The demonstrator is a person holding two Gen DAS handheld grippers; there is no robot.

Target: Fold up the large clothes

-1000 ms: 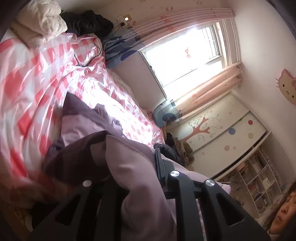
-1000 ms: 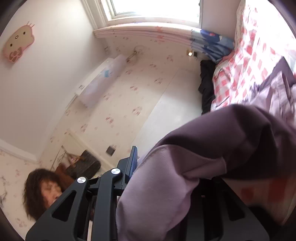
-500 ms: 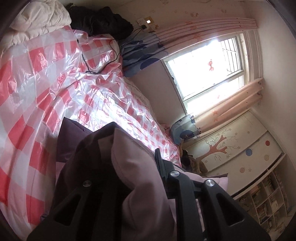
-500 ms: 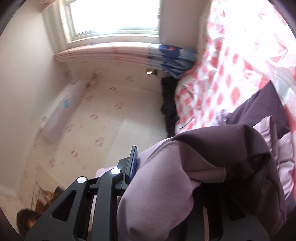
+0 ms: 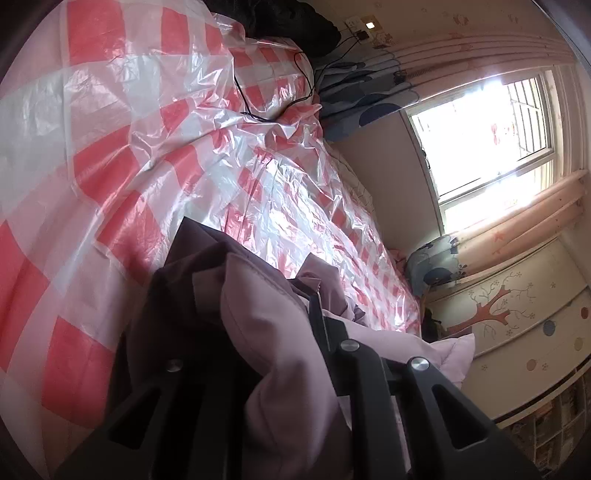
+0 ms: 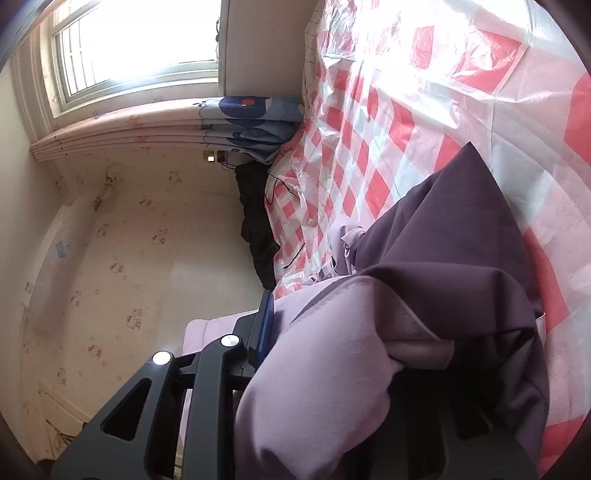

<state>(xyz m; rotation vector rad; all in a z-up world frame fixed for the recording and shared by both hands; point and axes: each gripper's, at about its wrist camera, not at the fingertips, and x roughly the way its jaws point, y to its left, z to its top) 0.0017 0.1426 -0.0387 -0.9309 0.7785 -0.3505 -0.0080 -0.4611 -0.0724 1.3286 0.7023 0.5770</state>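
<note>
A large padded garment (image 5: 273, 354), lilac with dark purple panels, bulges between the black fingers of my left gripper (image 5: 255, 332), which is shut on it. The same purple garment (image 6: 424, 314) fills the lower right of the right wrist view, where my right gripper (image 6: 354, 332) is shut on a thick fold; cloth hides its right finger. The garment hangs close over the bed (image 5: 110, 155), which is covered in red-and-white checked plastic sheeting (image 6: 388, 122). Part of the cloth touches the sheet beyond the fingers.
A black cable (image 5: 295, 92) runs across the sheet toward a wall socket (image 5: 364, 27). Dark clothes (image 6: 258, 229) lie at the bed's head end. A bright window (image 5: 491, 122) with pink curtains, a decorated wardrobe (image 5: 517, 314) and a wall air unit (image 6: 55, 251) surround the bed.
Both grippers have come down and forward over the bed with the garment still held. The person's face has left both views, and the checked sheet fills more of each.
</note>
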